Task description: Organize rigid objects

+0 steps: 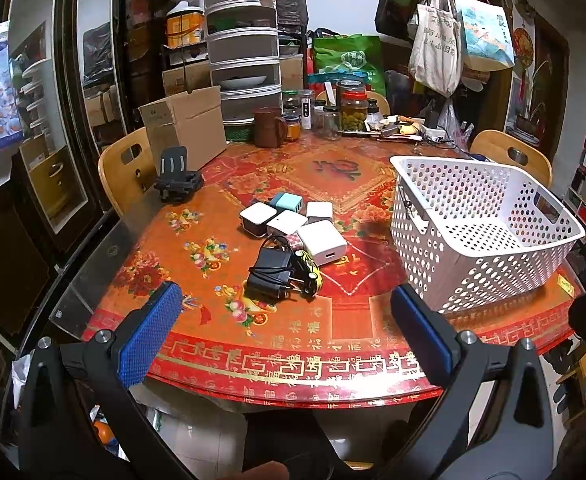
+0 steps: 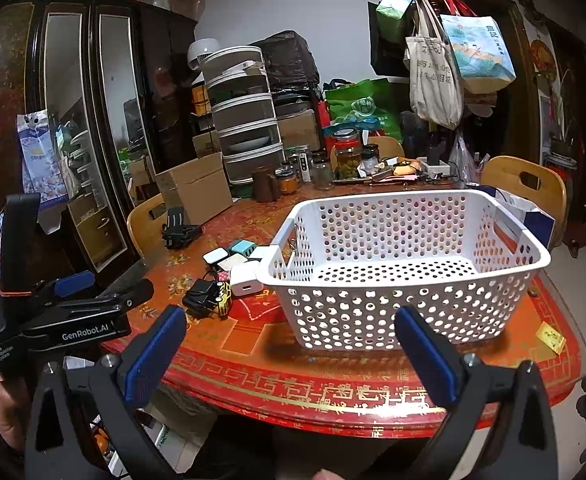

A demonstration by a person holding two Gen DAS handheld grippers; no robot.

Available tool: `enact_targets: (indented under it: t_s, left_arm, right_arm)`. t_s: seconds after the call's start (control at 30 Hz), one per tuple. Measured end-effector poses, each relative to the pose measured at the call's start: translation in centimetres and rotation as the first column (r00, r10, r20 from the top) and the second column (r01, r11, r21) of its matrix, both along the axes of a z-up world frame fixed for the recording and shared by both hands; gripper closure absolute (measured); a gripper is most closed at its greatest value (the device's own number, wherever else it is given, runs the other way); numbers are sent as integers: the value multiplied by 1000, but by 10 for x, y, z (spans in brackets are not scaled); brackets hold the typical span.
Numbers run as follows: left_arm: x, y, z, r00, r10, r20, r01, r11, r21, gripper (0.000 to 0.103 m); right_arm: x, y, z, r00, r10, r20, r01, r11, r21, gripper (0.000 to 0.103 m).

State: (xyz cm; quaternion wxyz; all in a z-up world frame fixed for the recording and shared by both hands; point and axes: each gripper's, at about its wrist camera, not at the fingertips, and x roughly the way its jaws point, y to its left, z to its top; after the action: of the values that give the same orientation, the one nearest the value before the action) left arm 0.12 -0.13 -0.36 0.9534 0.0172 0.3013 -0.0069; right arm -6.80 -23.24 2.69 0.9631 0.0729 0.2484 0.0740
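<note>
Both tongs are spread wide and hold nothing: the left tongs (image 1: 285, 328) hover over the near edge of the round, red, flower-patterned tabletop (image 1: 221, 344), and the right tongs (image 2: 293, 348) hover over the same edge further right, facing the white perforated plastic basket (image 2: 405, 280). The basket stands empty at the right side of the tabletop. Just left of it, around the middle, lies a cluster of white square charger blocks (image 1: 289, 224) with a light-blue charger block (image 1: 287, 202) at its far end. Touching the cluster on the near side are a black plug adapter with coiled cord (image 1: 271, 276) and a small yellow-and-black toy car (image 1: 308, 274). A brown cardboard box (image 1: 185, 128) stands toward the far left edge.
</note>
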Motion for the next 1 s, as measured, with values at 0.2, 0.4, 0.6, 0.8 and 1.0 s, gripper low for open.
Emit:
enact_targets:
  t_s: [0.2, 0.4, 0.6, 0.8, 1.0]
  left_arm:
    - [4, 0, -4, 1000, 2, -15, -2, 1000, 5, 0]
    - [4, 0, -4, 1000, 4, -13, -4, 1000, 4, 0]
    - [5, 2, -5, 1000, 5, -17, -5, 1000, 2, 0]
    - [5, 3, -6, 1000, 3, -18, -2, 1000, 3, 0]
    - [5, 3, -7, 1000, 3, -21, -3, 1000, 2, 0]
  right_arm:
    - [-1, 2, -1, 1000, 0, 0, 0, 1000, 0, 0]
    - [0, 5, 0, 1000, 3, 0, -3, 1000, -1, 0]
    - [0, 7, 0, 1000, 5, -2, -5, 1000, -2, 0]
    - [-1, 7, -1, 1000, 5, -1, -5, 1000, 0, 0]
    - [-1, 6, -1, 1000, 5, -2, -5, 1000, 2, 0]
